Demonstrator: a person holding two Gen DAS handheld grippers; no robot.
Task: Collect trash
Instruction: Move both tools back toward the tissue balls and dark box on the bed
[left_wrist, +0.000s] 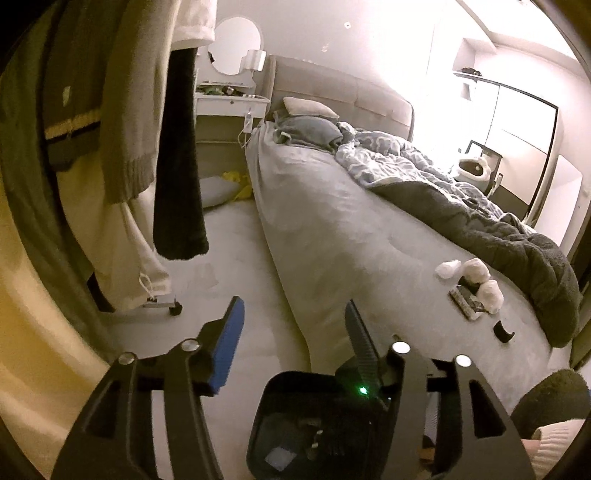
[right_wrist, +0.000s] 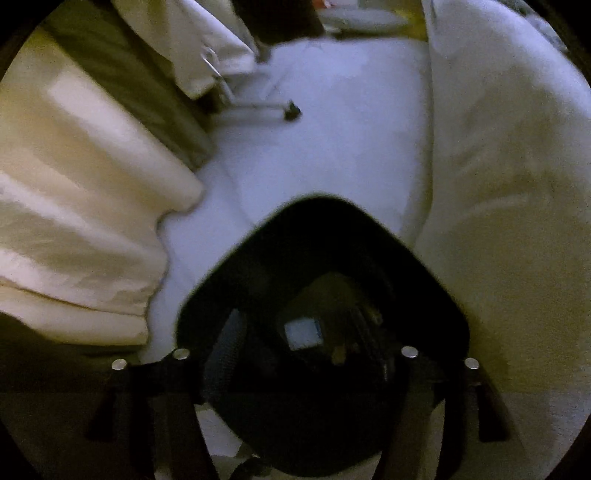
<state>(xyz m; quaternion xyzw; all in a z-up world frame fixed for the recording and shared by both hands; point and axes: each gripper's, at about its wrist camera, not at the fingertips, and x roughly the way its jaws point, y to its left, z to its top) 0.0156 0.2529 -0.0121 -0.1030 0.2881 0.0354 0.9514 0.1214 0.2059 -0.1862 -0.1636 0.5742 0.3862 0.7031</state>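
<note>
Bin (left_wrist: 314, 424) sits on the floor (left_wrist: 236, 236) at the foot-side corner of the bed (left_wrist: 332, 236), directly below both grippers. Three tissue wads (left_wrist: 476, 269) lie on the bed near its right edge, touching a remote (left_wrist: 466, 303); a small clip (left_wrist: 503, 329) lies just in front of them. Duvet (left_wrist: 480, 218) bunched behind them. Clothes rack (left_wrist: 122, 110) left of the bed, nightstand (left_wrist: 231, 103) behind it. Scraps of trash (right_wrist: 306, 334) lie in the bin.

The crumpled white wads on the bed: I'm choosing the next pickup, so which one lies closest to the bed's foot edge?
The wad nearest the foot edge, beside the remote. The middle wad and the left wad sit farther up the bed.
</note>
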